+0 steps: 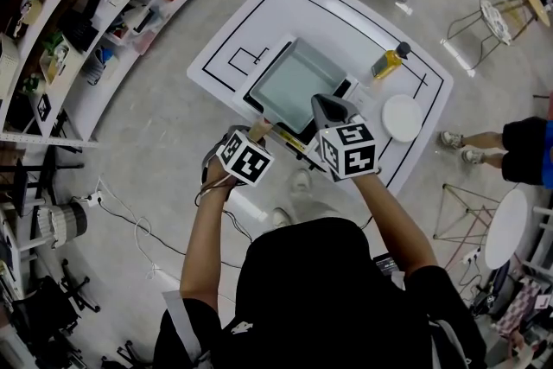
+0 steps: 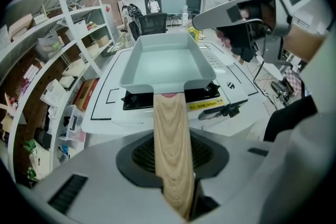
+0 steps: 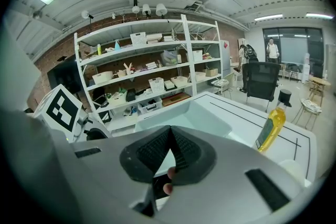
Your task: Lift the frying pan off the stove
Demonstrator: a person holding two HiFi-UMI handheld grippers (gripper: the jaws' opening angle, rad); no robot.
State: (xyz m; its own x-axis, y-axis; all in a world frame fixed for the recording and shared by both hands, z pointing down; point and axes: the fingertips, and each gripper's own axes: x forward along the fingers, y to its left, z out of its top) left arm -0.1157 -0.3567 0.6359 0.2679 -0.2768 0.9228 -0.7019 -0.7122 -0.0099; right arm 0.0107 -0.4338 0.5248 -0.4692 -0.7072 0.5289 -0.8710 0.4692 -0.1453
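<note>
Frying pan [image 1: 294, 82] sits on the stove [image 1: 251, 101] on the table [image 1: 259, 13] in the head view. A bottle [image 1: 390, 62] and plate [image 1: 403, 117] stand to its right, and its left side is free.

In the left gripper view, the left gripper [image 2: 172, 157] seems clamped on the wooden handle [image 2: 169, 128]; a straight, level lift suits.

In the right gripper view, the right gripper [image 3: 169, 152] is closed and empty.

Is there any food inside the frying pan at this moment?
No, the left gripper view shows the frying pan with a bare, pale inside and nothing lying in it.
</note>
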